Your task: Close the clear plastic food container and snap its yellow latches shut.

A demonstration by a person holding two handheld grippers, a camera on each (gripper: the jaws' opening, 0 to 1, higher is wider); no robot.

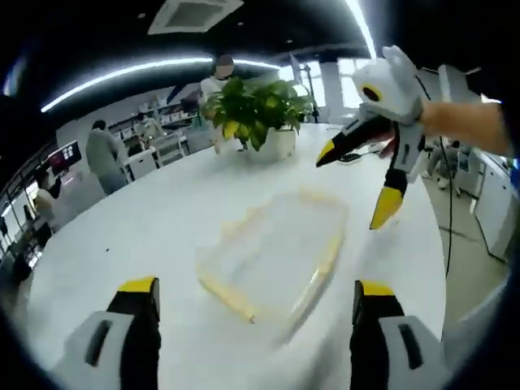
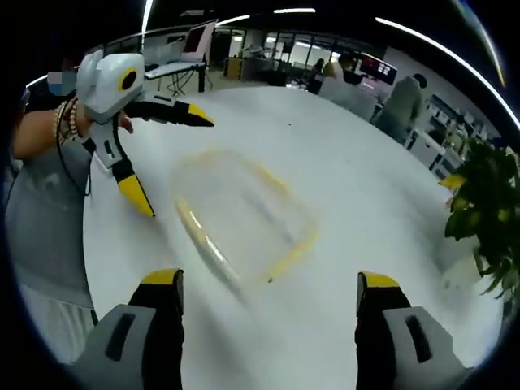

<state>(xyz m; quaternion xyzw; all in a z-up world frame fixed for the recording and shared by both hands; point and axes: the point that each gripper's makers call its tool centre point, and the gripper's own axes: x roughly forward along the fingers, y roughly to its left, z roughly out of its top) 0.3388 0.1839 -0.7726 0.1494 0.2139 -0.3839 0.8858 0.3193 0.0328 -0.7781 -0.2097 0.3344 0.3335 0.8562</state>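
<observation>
Container (image 1: 272,252) blurred on table (image 1: 122,236), lid state unclear. Left gripper (image 1: 256,296), right gripper (image 2: 268,284) both wide open, empty, short of container. Advice: press lid square before latching.

Clear food container (image 1: 272,252) lies blurred on the white table (image 1: 122,244) — right gripper (image 1: 357,183) hovers open beyond it, potted plant (image 1: 258,114) behind.
</observation>
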